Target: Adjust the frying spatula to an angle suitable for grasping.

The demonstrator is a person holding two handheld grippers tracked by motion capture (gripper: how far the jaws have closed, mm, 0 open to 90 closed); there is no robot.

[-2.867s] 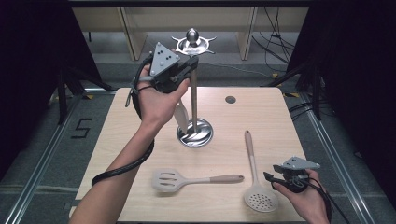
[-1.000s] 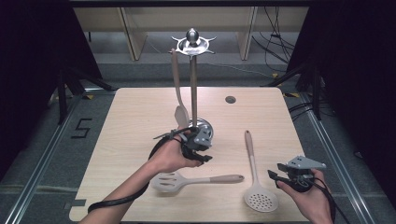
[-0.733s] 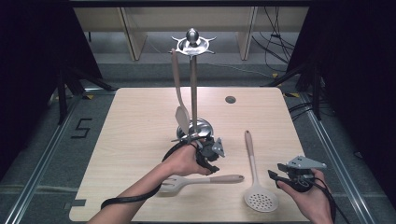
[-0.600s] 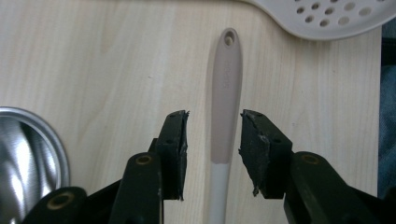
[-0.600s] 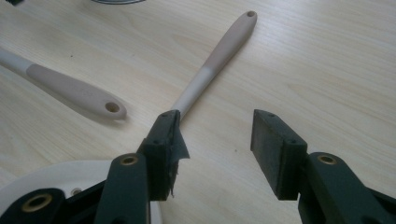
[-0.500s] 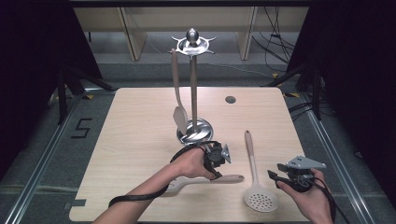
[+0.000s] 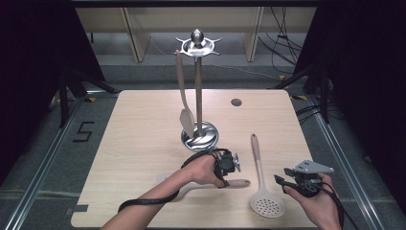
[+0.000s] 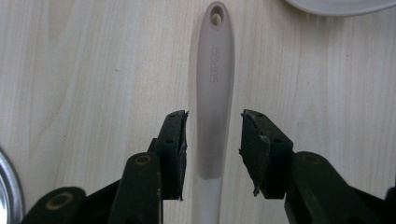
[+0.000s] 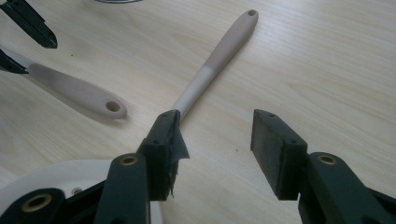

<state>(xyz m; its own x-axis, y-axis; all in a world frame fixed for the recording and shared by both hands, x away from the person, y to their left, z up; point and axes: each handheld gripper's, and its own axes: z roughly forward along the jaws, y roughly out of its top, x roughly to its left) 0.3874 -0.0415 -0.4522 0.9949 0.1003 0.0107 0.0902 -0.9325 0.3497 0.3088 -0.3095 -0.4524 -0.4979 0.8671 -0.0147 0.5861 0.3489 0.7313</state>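
A slotted spatula lies near the table's front, and its beige handle (image 7: 238, 182) (image 8: 214, 88) points right. My left gripper (image 7: 230, 165) (image 8: 212, 140) stands over that handle, open, with a jaw on either side and a gap to each pad. A skimmer (image 7: 261, 179) lies to the right, its handle (image 9: 219, 56) pointing away from me. My right gripper (image 7: 283, 182) (image 9: 217, 140) hovers open beside the skimmer's round head (image 9: 79, 179), with nothing between its jaws. The spatula handle (image 9: 79, 95) and the left gripper's fingertips (image 9: 30, 23) also appear in the right gripper view.
A steel utensil stand (image 7: 197, 86) rises mid-table on a round base (image 7: 201, 138), with a beige spoon (image 7: 184, 96) hanging on its left hook. A small dark hole (image 7: 236, 102) marks the far right of the wooden table (image 7: 139, 124).
My left hand has left the stand, where the spoon now hangs, and come down and right to the spatula handle. The right hand has kept still.
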